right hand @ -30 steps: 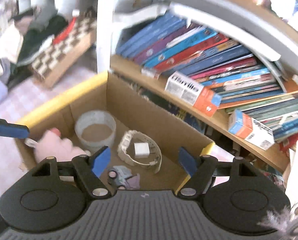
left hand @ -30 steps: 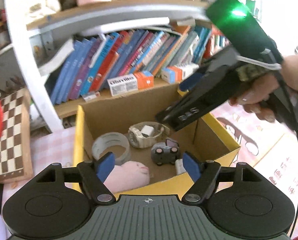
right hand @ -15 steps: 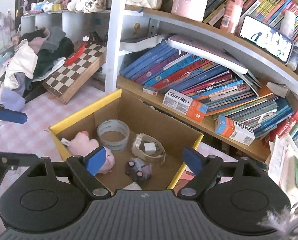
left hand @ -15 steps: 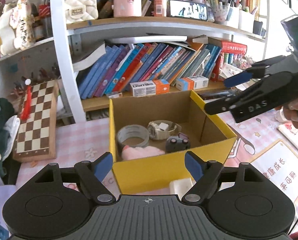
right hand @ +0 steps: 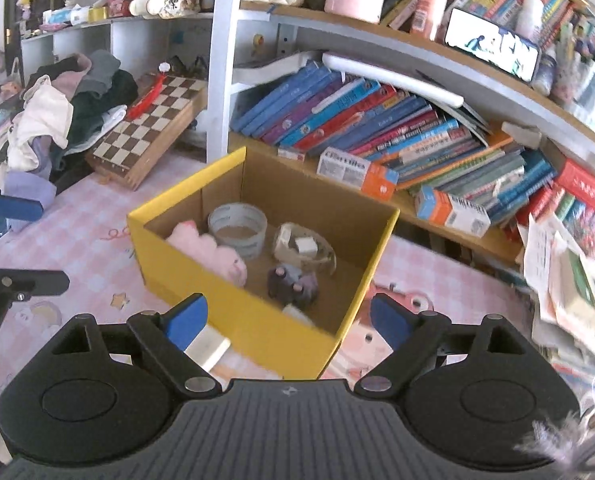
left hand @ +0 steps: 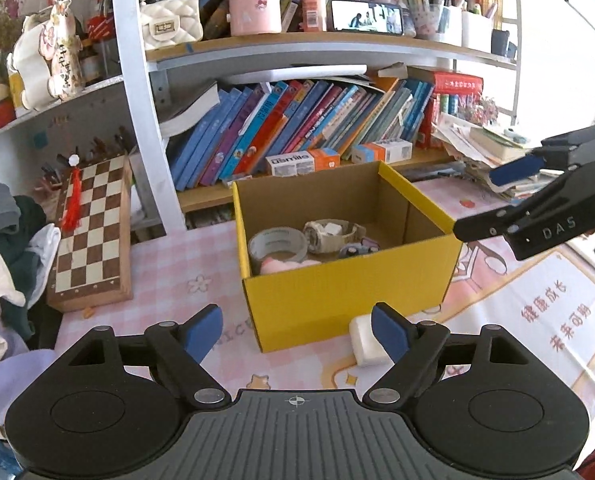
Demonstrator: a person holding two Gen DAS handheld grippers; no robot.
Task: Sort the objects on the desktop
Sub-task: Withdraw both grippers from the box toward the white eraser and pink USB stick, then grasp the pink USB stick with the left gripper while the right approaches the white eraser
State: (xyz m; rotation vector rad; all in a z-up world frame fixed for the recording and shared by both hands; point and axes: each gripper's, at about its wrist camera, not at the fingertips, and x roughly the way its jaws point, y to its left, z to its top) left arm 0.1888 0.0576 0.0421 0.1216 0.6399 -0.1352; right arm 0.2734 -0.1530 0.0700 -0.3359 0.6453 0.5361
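Yellow box (left hand: pixel 349 296): it sits open on the pink table cover (left hand: pixel 169 280), just in front of the bookshelf (left hand: pixel 297 136).
Inside the box: a roll of tape (left hand: pixel 278 243), a pale watch (left hand: pixel 331 233), a pink soft toy (right hand: pixel 209 250) and a small grey toy car (right hand: pixel 293 282). The tape is at the back by the left wall, the watch is beside it, the soft toy lies along the near wall, and the car sits in front of the watch.
White block (left hand: pixel 367 340): it lies on the table cover, outside the box, touching or almost touching its near corner.
Left gripper (left hand: pixel 297 330): it is held low in front of the box and tips down toward it. Its jaws have just been opening and stand wide apart. Nothing is between them.
Right gripper (right hand: pixel 287 318): it is held up off the table at the box's right side and tips down into it. Its jaws have just been opening too and are wide apart, with nothing gripped.
Chessboard (left hand: pixel 91 236): it lies to the left of the box, well apart from it, with a red tassel (left hand: pixel 72 200) on top.
Clothes pile (right hand: pixel 57 120): it is heaped past the chessboard at the far left.
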